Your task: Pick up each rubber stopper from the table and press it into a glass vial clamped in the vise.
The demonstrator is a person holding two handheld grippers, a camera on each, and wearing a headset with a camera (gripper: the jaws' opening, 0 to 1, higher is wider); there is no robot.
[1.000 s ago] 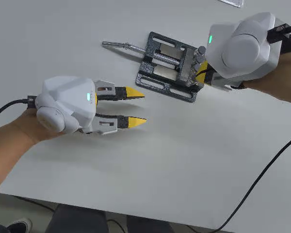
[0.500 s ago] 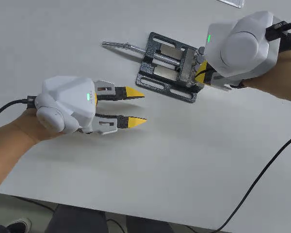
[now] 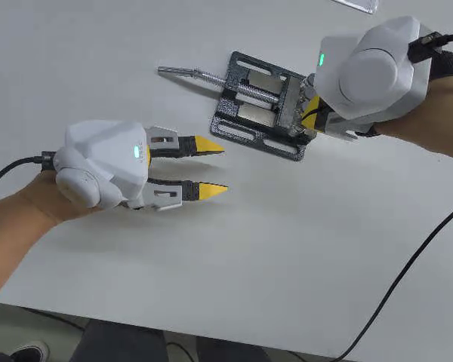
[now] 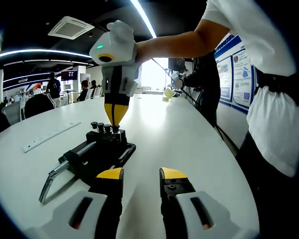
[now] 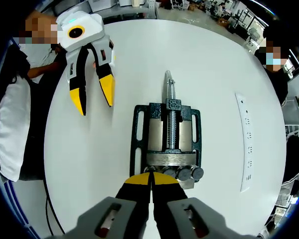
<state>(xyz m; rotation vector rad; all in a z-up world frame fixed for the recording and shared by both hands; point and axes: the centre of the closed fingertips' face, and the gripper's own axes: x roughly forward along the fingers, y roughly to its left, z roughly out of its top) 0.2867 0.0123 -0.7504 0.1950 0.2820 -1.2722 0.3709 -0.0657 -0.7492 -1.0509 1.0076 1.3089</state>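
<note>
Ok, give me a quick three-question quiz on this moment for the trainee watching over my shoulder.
1. True or false: the left gripper is shut on a stopper.
2. Where are the tips of the right gripper? A) at the row of stoppered vials in the vise; B) on the screw handle; C) on the bare table beside the left gripper.
3. Fill in: the right gripper's jaws are ___ (open or shut).
Key: 1 false, its jaws are open and empty. 2 A. 3 shut.
</note>
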